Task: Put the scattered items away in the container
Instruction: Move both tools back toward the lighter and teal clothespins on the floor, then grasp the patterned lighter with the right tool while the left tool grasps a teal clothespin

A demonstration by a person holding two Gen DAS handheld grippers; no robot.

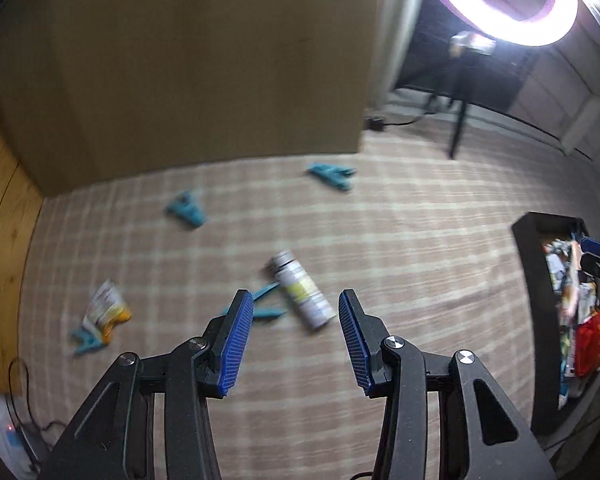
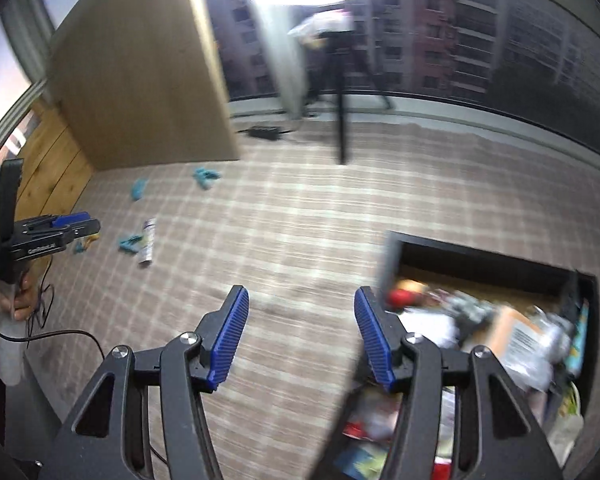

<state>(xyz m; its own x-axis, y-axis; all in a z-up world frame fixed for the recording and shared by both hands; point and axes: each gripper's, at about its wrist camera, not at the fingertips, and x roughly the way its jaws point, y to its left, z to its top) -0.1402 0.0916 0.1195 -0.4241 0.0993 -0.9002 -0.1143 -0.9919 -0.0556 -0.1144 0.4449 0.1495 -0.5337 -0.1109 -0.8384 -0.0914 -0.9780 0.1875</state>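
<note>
My left gripper [image 1: 296, 300] is open and empty, hovering over a white bottle [image 1: 302, 290] that lies on the checked cloth. A teal clip [image 1: 266, 306] lies beside the bottle. Two more teal clips [image 1: 186, 210] [image 1: 332, 176] lie farther off. A small snack packet [image 1: 106, 312] lies at the left on another teal clip [image 1: 86, 342]. My right gripper [image 2: 300, 300] is open and empty, by the left edge of the black container [image 2: 392, 256], which is full of packets. The container [image 1: 534, 292] also shows at the right in the left wrist view.
A large cardboard box [image 1: 188, 64] stands at the back of the cloth. A ring light on a tripod [image 2: 342, 120] stands behind it by the window. Cables [image 1: 24, 420] lie at the near left. A wooden panel [image 1: 0, 208] borders the left.
</note>
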